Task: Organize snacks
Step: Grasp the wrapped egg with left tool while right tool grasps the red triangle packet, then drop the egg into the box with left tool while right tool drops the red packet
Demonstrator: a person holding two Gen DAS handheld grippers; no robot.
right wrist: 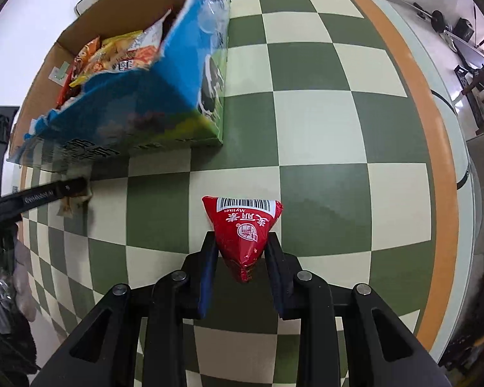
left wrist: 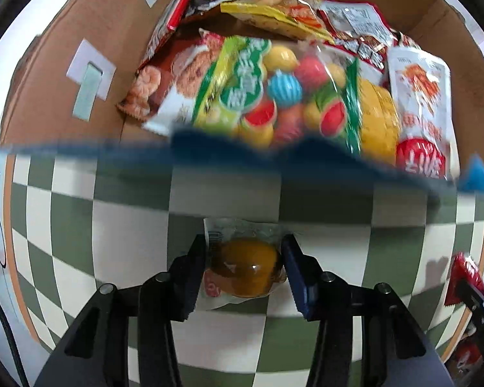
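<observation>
Both sets of jaws are closed on snacks: the left gripper (left wrist: 243, 266) clamps a clear jelly cup (left wrist: 246, 267) just outside the cardboard box (left wrist: 58, 96), the right gripper (right wrist: 241, 258) a red triangular packet (right wrist: 242, 229) further from it. Many packets (left wrist: 274, 96) already fill the box; these two seem to remain.

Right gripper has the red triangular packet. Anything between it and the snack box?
Only the box's own wall. The red triangular packet sits in the right gripper over bare checkered table; the box's blue side faces it and must be cleared from above.
</observation>
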